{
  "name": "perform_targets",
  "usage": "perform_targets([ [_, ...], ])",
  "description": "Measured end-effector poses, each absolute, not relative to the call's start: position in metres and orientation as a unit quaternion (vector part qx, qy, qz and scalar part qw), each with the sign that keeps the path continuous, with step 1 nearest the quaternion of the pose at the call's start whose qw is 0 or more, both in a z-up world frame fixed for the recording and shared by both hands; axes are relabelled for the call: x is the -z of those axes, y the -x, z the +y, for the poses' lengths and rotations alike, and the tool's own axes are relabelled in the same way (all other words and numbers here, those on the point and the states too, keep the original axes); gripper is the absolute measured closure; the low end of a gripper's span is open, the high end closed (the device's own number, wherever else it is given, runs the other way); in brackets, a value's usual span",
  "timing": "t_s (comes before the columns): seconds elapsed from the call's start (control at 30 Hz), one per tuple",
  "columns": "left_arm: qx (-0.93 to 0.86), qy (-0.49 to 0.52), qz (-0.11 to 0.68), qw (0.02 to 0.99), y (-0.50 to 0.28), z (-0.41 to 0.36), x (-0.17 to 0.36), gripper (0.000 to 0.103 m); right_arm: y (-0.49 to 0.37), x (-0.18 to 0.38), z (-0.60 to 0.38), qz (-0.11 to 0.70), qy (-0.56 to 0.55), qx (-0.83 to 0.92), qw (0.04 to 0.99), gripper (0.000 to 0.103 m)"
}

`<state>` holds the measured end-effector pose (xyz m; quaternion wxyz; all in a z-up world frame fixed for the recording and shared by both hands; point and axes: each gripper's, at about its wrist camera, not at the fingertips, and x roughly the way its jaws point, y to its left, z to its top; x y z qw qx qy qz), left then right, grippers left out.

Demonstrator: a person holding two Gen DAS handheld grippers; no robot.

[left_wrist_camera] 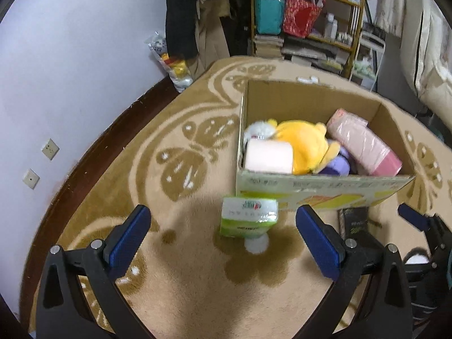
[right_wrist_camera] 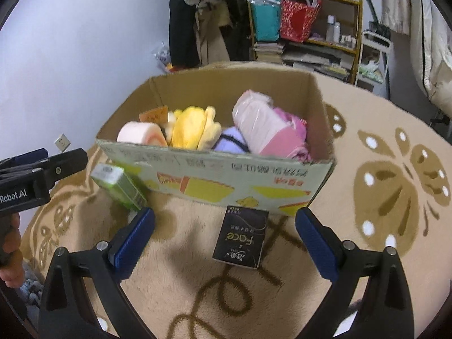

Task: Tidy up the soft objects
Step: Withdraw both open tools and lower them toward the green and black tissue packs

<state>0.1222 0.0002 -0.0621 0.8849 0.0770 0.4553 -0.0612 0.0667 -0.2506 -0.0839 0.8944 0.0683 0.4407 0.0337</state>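
An open cardboard box (left_wrist_camera: 319, 189) (right_wrist_camera: 214, 175) stands on the carpet and holds a yellow plush toy (left_wrist_camera: 305, 144) (right_wrist_camera: 189, 130), a pink roll (left_wrist_camera: 268, 156) (right_wrist_camera: 141, 135), a pink wrapped bundle (left_wrist_camera: 364, 144) (right_wrist_camera: 262, 124) and a purple soft item (left_wrist_camera: 336, 163) (right_wrist_camera: 228, 142). A green tissue pack (left_wrist_camera: 248, 217) (right_wrist_camera: 120, 185) lies in front of the box, ahead of my open left gripper (left_wrist_camera: 223, 234). A black tissue pack (right_wrist_camera: 241, 236) (left_wrist_camera: 354, 220) lies just ahead of my open right gripper (right_wrist_camera: 226, 237). Both grippers are empty.
The patterned beige carpet (left_wrist_camera: 183, 282) (right_wrist_camera: 381, 226) covers the floor. A shelf (left_wrist_camera: 310, 22) (right_wrist_camera: 308, 19) with bags, books and bottles stands behind the box. A wall (left_wrist_camera: 70, 70) runs on the left, with a plastic bag (left_wrist_camera: 172, 62) of toys at its foot. White bedding (left_wrist_camera: 423, 42) hangs at the right.
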Motion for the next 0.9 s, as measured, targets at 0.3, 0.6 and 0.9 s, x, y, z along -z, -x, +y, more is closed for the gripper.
perform_targets([
  [0.3, 0.065, -0.106, 0.486, 0.865, -0.130, -0.015, 0.094, 0.002, -0.078, 0.106, -0.255, 0.473, -0.072, -0.025, 0.878, 0.000],
  [0.6, 0.055, -0.093, 0.504, 0.857, -0.142, -0.012, 0.113, 0.002, -0.091, 0.126, -0.251, 0.498, -0.057, -0.026, 0.865, 0.000],
  [0.9, 0.049, -0.100, 0.508, 0.854, -0.146, -0.014, 0.122, 0.002, -0.100, 0.143, -0.251, 0.520, -0.053, -0.024, 0.852, 0.000],
])
